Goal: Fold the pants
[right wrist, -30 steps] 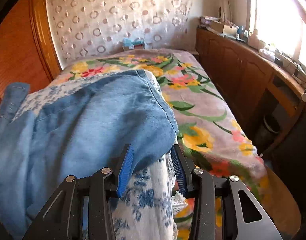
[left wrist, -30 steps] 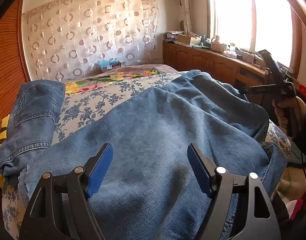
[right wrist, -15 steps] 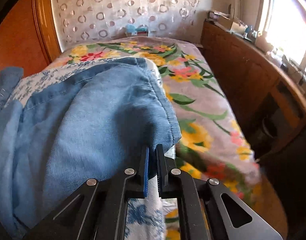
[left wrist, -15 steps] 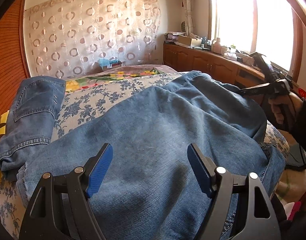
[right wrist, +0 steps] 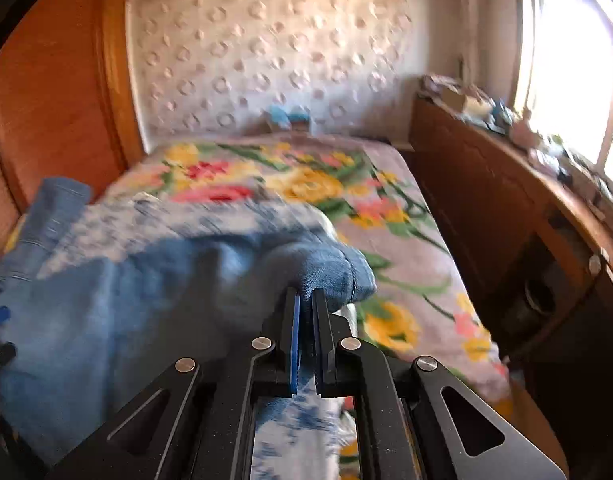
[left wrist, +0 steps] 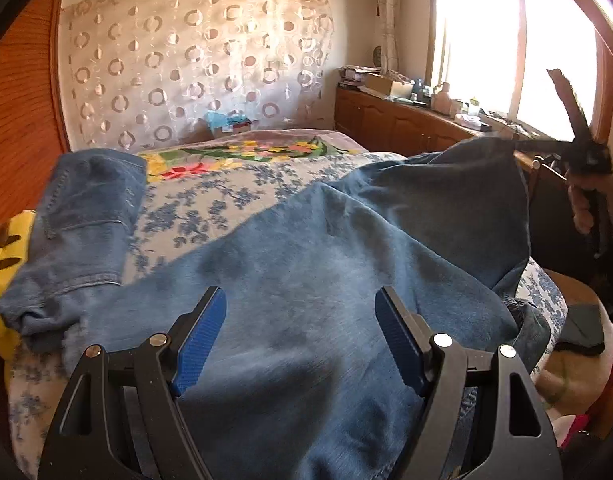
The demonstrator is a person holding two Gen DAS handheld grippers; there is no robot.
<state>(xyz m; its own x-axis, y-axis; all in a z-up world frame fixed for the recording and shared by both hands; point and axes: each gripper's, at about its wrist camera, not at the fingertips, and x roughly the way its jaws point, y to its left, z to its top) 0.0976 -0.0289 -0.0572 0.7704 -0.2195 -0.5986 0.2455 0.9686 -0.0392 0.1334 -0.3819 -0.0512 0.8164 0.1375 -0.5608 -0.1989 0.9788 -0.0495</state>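
The jeans [left wrist: 306, 280] lie spread across the bed, over a blue-flowered sheet [left wrist: 210, 204], and their far right corner is lifted off it. That corner sits pinched between the closed fingers of my right gripper [right wrist: 305, 300], the denim bunching into a rounded lump just beyond my fingertips. In the left view the same corner rises to a peak at the far right, where my right hand [left wrist: 586, 204] holds the tool up near the window.

My left gripper [left wrist: 300, 320] has its fingers spread wide apart and holds nothing; the broad middle of the jeans fills the gap between them and runs on ahead. Off beyond my left finger a second piece of denim [left wrist: 82, 216] with a pocket lies crumpled at the bed's edge; I cannot tell whether it belongs to the same pair.

I judge the step in hand to be carrying the gripped corner over to make a fold. To do it well, I should keep the right fingers firmly clamped, since only a small bite of cloth seems to be held and heavy denim could slip out. I should lift high enough that the fabric clears the layer beneath, then sweep across in one smooth arc toward my left fingers. The left could press down on the middle as an anchor, so the lower layer does not drag along the flowered blanket [right wrist: 346, 200] beyond.
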